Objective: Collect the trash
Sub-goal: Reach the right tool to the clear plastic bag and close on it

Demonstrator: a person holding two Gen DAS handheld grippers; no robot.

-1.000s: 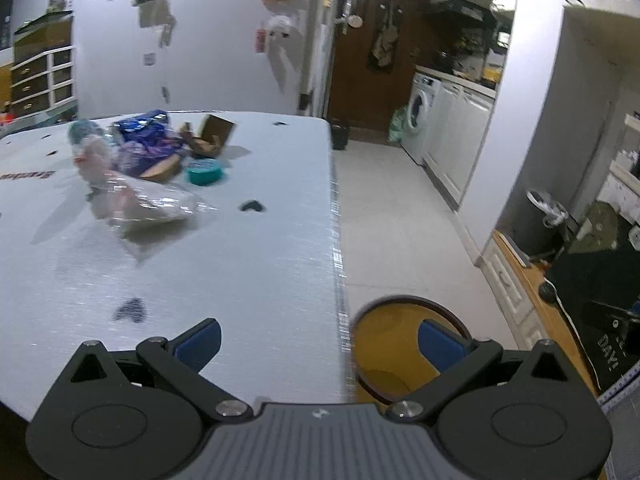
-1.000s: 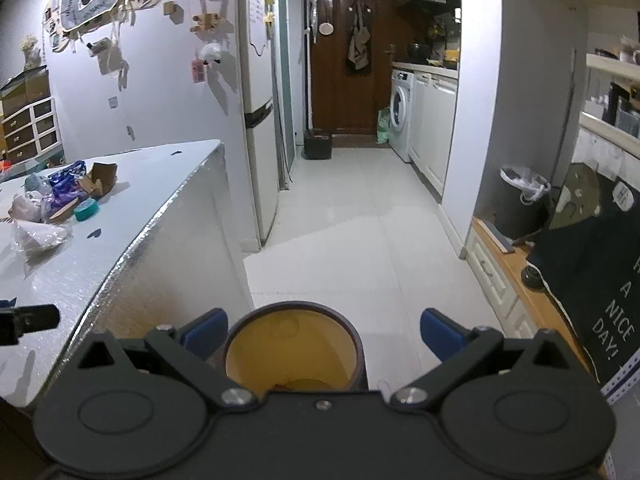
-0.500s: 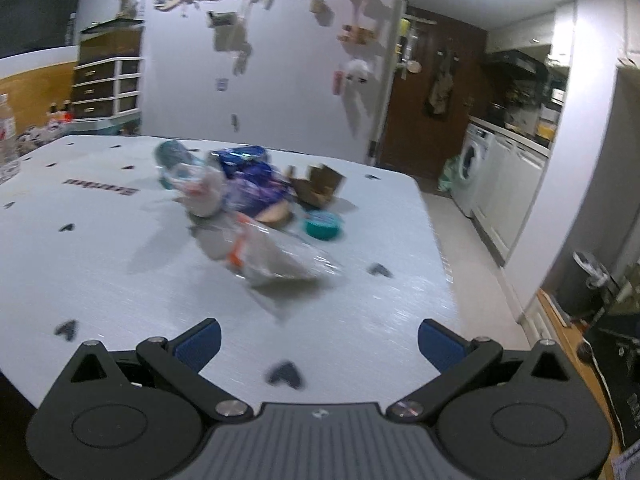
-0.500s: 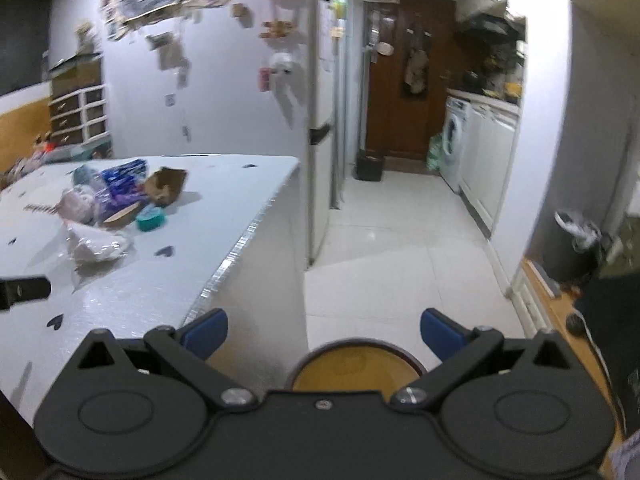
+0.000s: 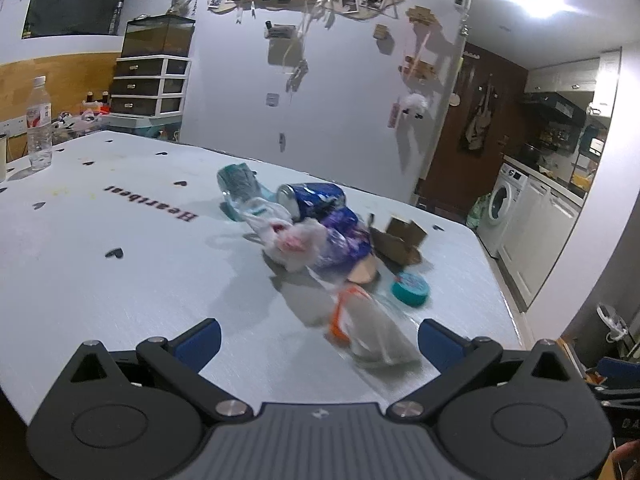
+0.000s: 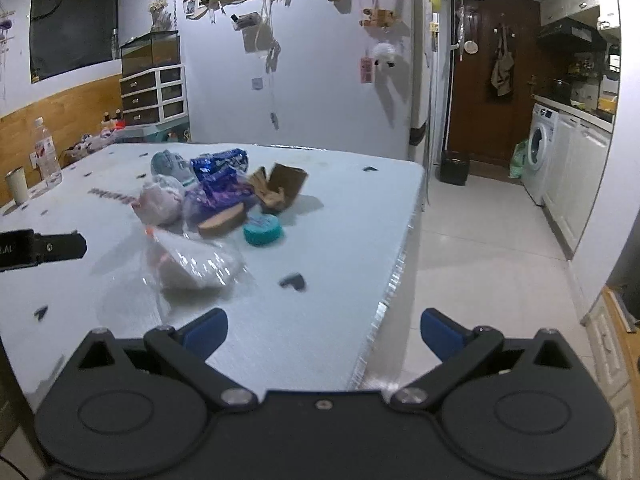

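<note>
A heap of trash lies on the white table (image 5: 120,288) (image 6: 344,240): a clear plastic bag with an orange strip (image 5: 372,332) (image 6: 192,260), a teal lid (image 5: 410,289) (image 6: 263,230), a torn brown box (image 5: 400,240) (image 6: 282,186), a crushed blue can (image 5: 312,198) (image 6: 218,162), purple wrappers (image 5: 344,240) (image 6: 218,194), a pink-white bag (image 5: 294,242) (image 6: 160,200) and a crushed clear bottle (image 5: 240,188). My left gripper (image 5: 318,340) is open, its fingers just short of the clear bag. My right gripper (image 6: 324,330) is open over the table's near edge, empty.
A water bottle (image 5: 39,124) (image 6: 47,152) and a cup (image 6: 17,190) stand at the table's far left. The table's right edge (image 6: 404,264) drops to a tiled kitchen floor (image 6: 488,248). The left gripper's side (image 6: 40,248) shows in the right wrist view.
Both grippers swung up and left from the yellow-lined bin on the floor to the table. The trash heap is now much closer in front of both.
</note>
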